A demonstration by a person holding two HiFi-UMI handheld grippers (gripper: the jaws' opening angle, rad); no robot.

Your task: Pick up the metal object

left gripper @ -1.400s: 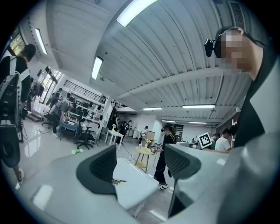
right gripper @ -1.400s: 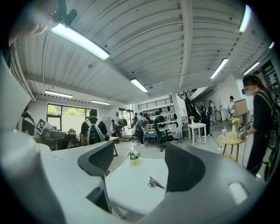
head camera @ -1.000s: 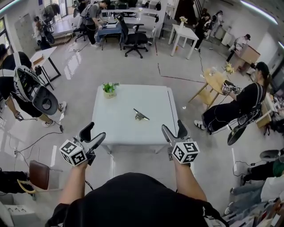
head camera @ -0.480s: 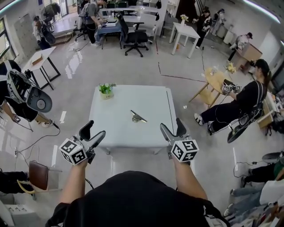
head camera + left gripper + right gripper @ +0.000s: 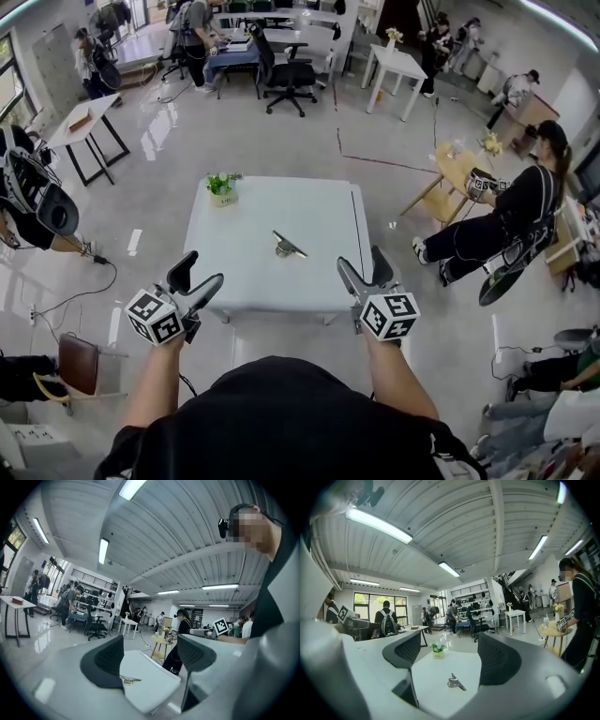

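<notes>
- Left gripper [image 5: 201, 271], right gripper [image 5: 361, 262]: jaws wide, empty; both short of table [image 5: 234, 281]
- Metal object [image 5: 289, 247] mid-table; advise a low, square approach, closing across its narrow body

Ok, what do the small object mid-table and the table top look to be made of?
Object: probably metal, silvery with bright glints along its edges. Table top: smooth matte white, perhaps laminate or painted board; no grain shows.
</notes>
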